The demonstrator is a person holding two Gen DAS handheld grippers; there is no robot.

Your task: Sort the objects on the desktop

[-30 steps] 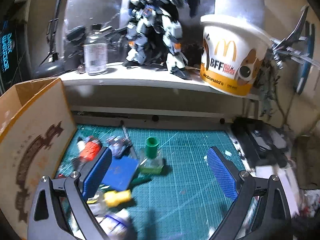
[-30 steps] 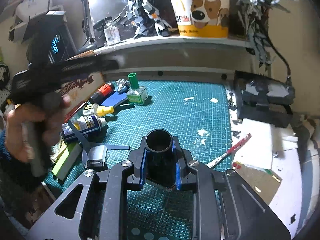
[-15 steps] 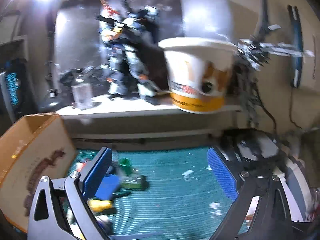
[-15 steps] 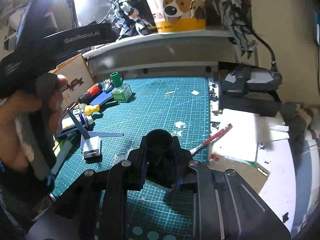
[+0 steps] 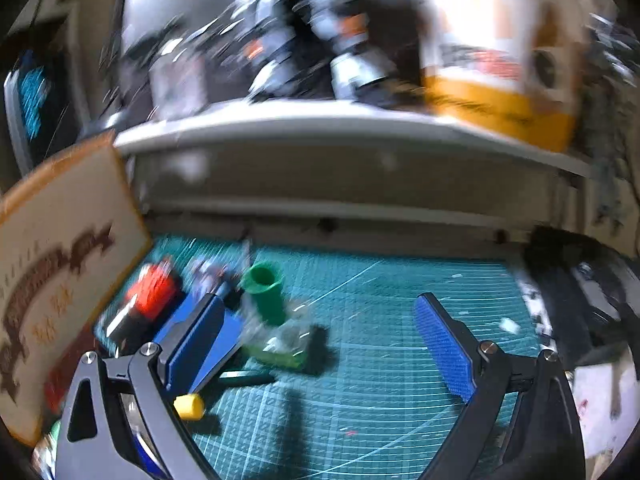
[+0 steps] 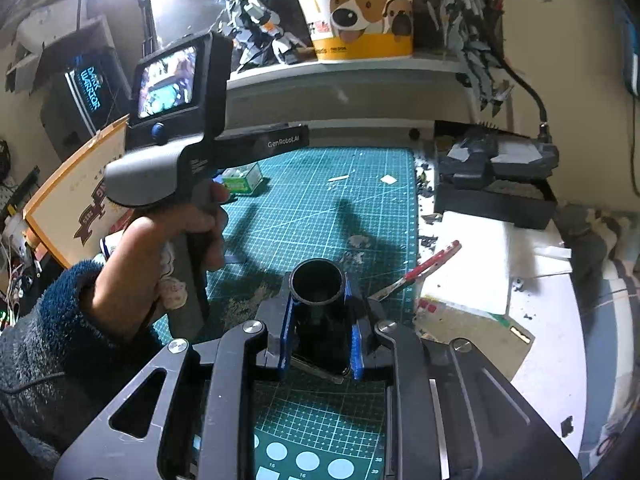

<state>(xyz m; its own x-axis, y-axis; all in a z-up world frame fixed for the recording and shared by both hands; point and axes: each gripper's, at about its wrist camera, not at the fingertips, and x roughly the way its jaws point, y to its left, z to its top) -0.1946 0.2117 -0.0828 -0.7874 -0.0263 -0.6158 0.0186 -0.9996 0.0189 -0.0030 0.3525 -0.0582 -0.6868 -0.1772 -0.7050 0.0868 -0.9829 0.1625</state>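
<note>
Right gripper was clamped on a black open-topped cylinder, held above the near part of the green cutting mat. Left gripper was spread wide, nothing between its pads, hanging over the mat with the green-capped bottle just ahead, near its left finger. Left hand gripped the handle. Cardboard box stood at the mat's left edge; left view was blurred.

surface: green cutting mat centre of frame | on mat: green-capped bottle left of centre, red-capped tube and yellow-capped tube at far left, red-handled knife at right edge | shelf top of frame: paper bucket, robot model
</note>
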